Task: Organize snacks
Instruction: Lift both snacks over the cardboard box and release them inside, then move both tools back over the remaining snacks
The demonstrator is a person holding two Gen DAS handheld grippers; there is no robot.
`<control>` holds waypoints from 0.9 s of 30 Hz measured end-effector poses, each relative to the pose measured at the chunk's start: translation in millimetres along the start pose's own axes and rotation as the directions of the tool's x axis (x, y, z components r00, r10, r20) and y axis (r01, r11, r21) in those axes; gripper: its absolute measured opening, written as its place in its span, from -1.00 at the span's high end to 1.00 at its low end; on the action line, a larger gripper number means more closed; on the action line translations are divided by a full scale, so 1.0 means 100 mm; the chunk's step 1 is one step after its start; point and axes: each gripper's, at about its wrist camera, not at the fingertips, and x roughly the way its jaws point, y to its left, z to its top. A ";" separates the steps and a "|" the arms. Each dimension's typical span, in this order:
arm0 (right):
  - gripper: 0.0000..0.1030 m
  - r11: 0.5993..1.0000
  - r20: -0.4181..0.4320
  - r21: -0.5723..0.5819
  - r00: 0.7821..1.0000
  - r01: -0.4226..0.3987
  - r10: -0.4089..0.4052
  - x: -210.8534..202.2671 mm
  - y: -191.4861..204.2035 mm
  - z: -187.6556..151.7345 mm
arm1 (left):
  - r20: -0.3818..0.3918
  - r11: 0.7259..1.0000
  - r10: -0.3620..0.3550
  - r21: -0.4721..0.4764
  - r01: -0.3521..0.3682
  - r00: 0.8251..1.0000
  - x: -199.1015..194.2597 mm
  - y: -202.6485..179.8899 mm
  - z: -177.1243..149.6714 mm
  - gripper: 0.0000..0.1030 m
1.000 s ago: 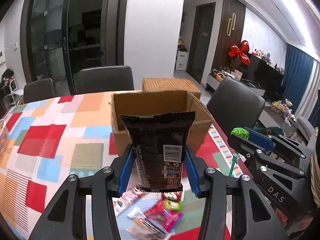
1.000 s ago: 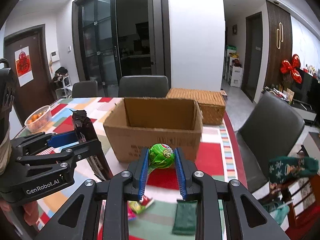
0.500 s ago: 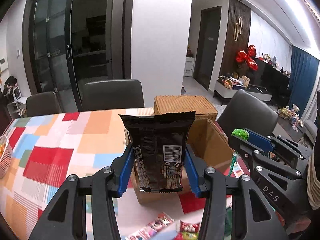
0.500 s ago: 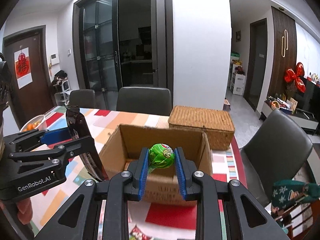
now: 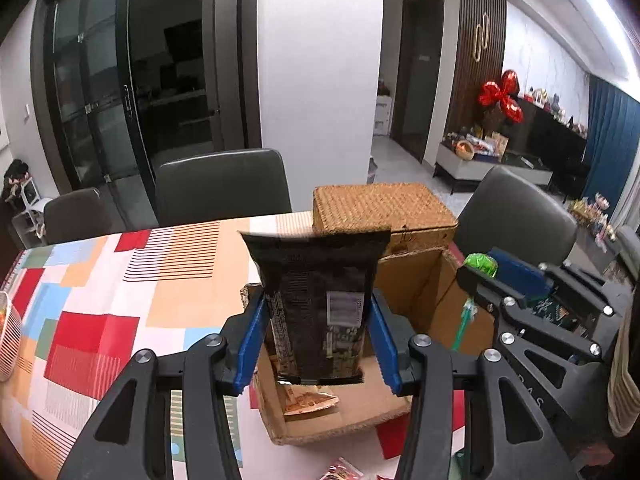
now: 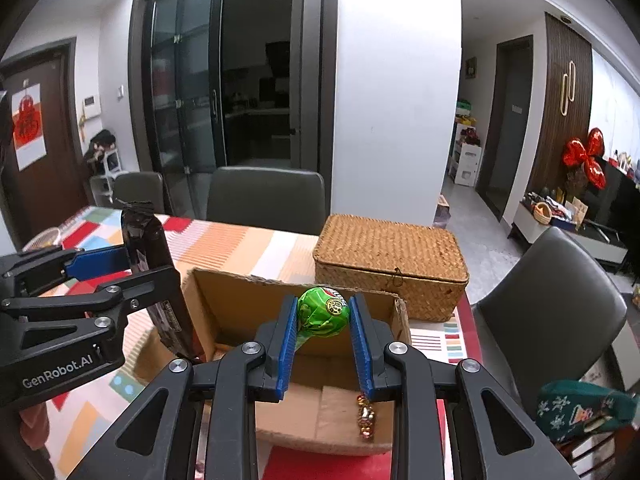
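Note:
My left gripper is shut on an upright dark brown snack packet and holds it over the open cardboard box. My right gripper is shut on a green wrapped lollipop, also above the box. Each gripper shows in the other's view: the right one with the lollipop at the right, the left one with the packet at the left. An orange snack packet and a small gold-red candy lie inside the box.
A woven wicker box stands right behind the cardboard box. The table has a colourful patchwork cloth. Loose snacks lie at the near edge. A white fruit basket sits far left. Dark chairs surround the table.
Both grippers have moved forward and up with their snacks, from in front of the box to above its open top. The box interior has come into view.

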 end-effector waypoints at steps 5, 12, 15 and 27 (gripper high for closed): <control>-0.03 0.998 -0.002 -0.025 0.998 0.058 -0.058 0.04 0.02 -0.01 | 0.016 0.998 0.061 0.017 -0.061 0.998 -0.09 -0.02 -0.07 -0.36; -0.03 0.999 0.003 -0.021 1.000 0.025 -0.025 -0.19 0.06 -0.24 | 0.021 0.997 0.075 0.031 -0.075 0.997 -0.40 -0.01 -0.40 -0.36; -0.03 1.000 0.017 -0.030 1.000 0.005 -0.004 -0.36 0.12 -0.37 | 0.015 0.997 0.072 0.040 -0.073 0.997 -0.54 0.00 -0.55 -0.36; -0.03 0.995 0.037 -0.082 0.998 -0.055 0.059 -1.04 0.49 -0.94 | 0.029 0.996 0.070 0.062 -0.072 0.997 -1.18 0.00 -1.24 -0.42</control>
